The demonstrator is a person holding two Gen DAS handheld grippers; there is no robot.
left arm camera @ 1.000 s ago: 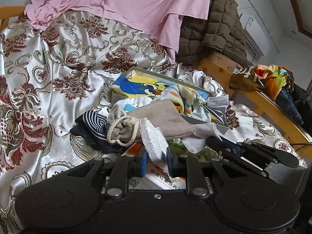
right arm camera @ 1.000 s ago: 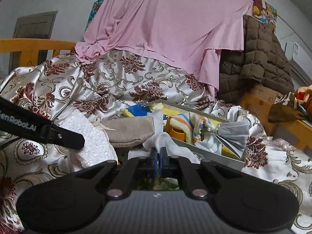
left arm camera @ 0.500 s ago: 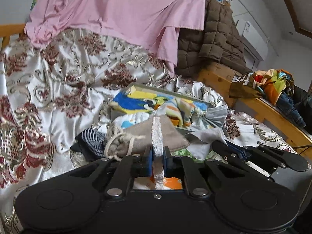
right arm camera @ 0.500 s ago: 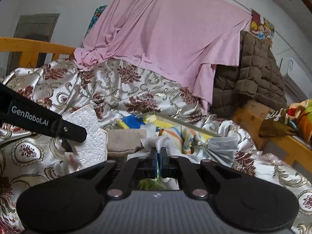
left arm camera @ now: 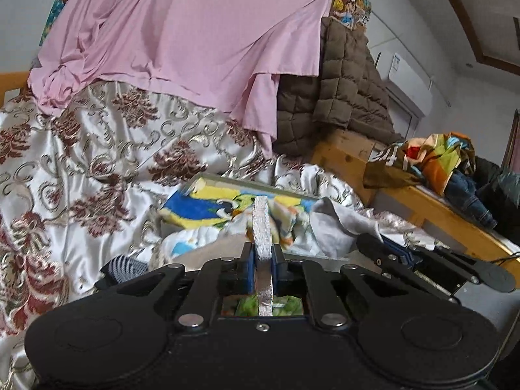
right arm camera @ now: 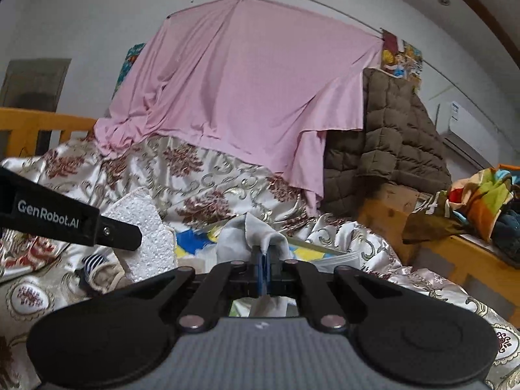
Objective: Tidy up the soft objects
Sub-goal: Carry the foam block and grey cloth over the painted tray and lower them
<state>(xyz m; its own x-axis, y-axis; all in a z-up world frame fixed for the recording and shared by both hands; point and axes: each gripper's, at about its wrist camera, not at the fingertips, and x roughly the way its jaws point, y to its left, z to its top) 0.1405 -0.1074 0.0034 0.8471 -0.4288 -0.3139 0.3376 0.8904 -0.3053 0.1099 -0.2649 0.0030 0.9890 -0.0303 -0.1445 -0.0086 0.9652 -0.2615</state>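
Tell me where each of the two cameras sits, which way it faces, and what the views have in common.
Left wrist: sits on the left hand-held gripper, looking forward along its fingers, shut on a white foam piece seen edge-on; the right hand-held gripper shows at lower right.
Right wrist: sits on the right hand-held gripper, facing likewise, shut on a grey cloth; the left gripper's finger reaches in from the left, holding the foam's flat face.
Shared: pink sheet, brown quilted blanket, patterned bedspread; no hand or sleeve shows.

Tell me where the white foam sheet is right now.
The white foam sheet stands edge-on, clamped in the left claw; in the right wrist view it sits at lower left, just left of the grey cloth.
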